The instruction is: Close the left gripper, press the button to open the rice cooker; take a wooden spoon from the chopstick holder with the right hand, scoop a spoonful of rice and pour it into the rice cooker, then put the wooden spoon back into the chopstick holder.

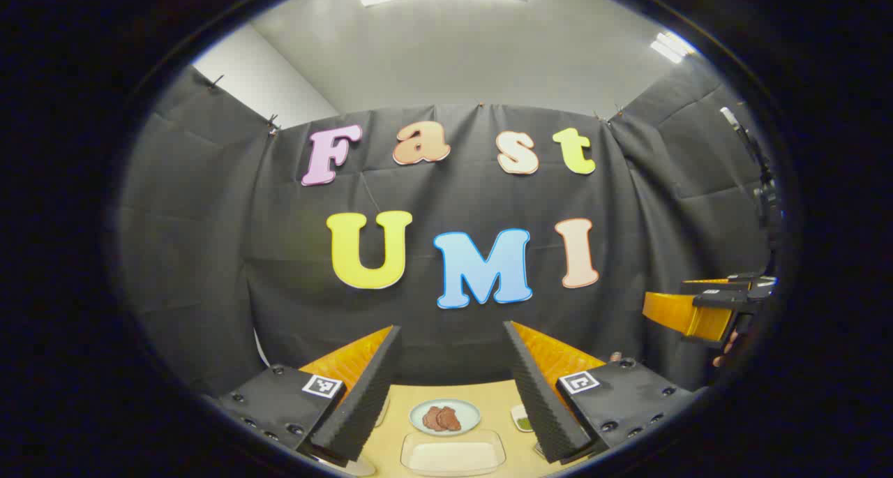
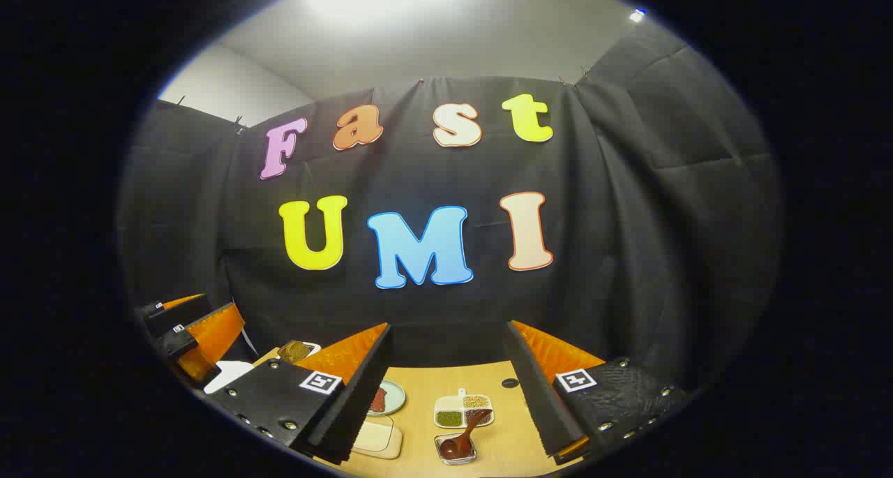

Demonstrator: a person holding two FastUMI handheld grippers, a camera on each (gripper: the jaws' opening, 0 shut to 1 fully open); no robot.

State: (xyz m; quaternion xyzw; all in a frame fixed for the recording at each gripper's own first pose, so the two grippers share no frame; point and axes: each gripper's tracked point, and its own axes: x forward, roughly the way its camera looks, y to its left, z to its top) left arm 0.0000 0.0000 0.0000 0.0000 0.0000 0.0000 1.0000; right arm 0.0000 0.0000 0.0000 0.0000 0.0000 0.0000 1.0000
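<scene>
Wooden table (image 2: 418,446) under black-draped booth walls.

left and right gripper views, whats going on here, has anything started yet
Nothing is being handled yet. Both grippers hang open and empty above a wooden table, facing the booth's cloth wall. Between the left gripper's fingers lie a plate of meat and a clear tray. Ahead of the right gripper sit a divided dish of grains and a wooden spoon resting in a small clear dish.

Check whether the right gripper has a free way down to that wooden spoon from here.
Probably yes. The right gripper is open, and the wooden spoon lies in a small clear dish on the table between its fingers, with nothing over it.
</scene>
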